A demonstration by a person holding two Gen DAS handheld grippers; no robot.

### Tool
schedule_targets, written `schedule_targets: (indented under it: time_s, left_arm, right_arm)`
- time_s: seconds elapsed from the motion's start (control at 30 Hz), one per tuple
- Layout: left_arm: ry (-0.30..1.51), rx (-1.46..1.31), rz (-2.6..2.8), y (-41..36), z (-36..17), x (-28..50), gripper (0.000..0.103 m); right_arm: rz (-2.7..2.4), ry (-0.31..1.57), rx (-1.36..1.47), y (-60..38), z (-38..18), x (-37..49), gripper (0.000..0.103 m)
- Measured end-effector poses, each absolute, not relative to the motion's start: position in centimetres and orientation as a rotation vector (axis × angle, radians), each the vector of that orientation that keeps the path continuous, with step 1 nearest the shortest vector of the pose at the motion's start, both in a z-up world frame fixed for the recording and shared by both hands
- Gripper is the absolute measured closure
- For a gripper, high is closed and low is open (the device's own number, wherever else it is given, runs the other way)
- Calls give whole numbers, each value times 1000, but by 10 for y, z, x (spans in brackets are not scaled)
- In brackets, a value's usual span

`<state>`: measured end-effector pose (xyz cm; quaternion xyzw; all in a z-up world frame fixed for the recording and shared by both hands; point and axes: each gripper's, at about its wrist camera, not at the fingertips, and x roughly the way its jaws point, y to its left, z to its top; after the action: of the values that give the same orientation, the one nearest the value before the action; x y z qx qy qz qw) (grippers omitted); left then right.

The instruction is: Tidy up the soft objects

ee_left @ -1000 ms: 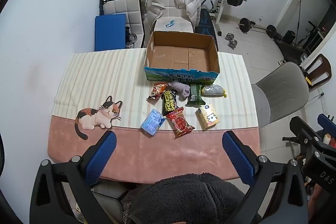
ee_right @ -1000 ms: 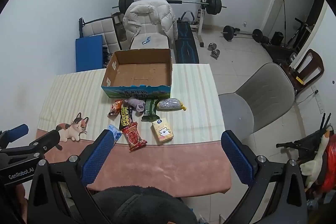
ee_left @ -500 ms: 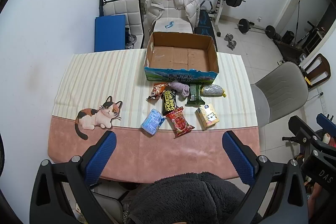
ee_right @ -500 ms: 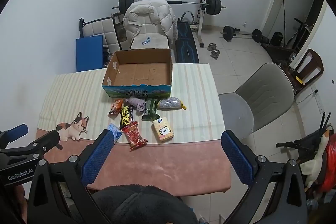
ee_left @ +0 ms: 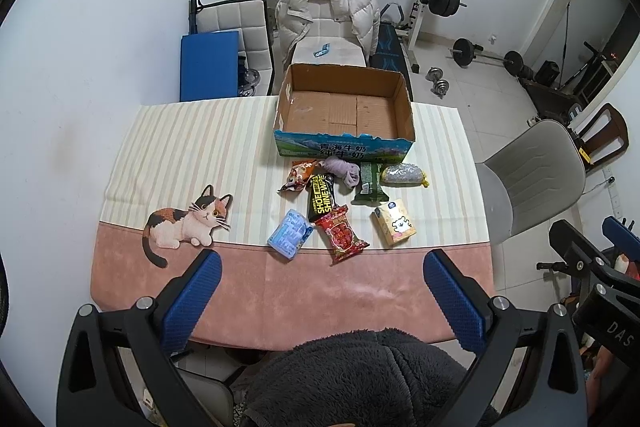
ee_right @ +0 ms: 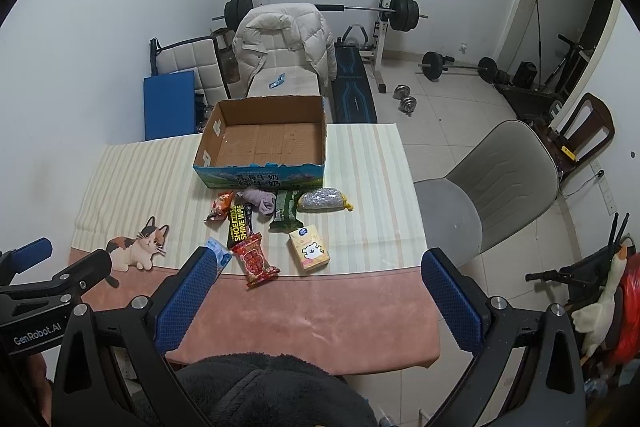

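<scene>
Soft packets [ee_left: 336, 205] heaped before the box [ee_left: 346, 147], both grippers [ee_left: 320, 291] [ee_right: 316, 289] high above the table [ee_left: 304, 291], fingers spread, empty.

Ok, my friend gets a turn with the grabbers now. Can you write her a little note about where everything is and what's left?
Left gripper: jaws open, holding nothing, up over the near edge of the table.
Right gripper: the same, open and holding nothing.
The cardboard box sits at the far side with nothing inside.
All the items lie in a bunch in front of it: purple sock, orange snack bag, shoe wipe pack, green packet, glittery pouch, blue tissue pack, red snack bag, yellow tissue pack.
Done: nothing yet.
Left: sorting the soft things, probably into the box.
</scene>
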<state>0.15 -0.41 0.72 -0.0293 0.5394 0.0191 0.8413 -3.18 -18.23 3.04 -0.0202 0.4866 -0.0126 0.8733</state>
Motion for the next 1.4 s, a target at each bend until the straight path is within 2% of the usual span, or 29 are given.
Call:
schedule_targets:
  time_s: [1.4]
  left_arm:
    - [1117, -68, 40, -8, 22, -8, 0]
  right_arm:
    - [-27, 999, -35, -184, 40, -35, 0]
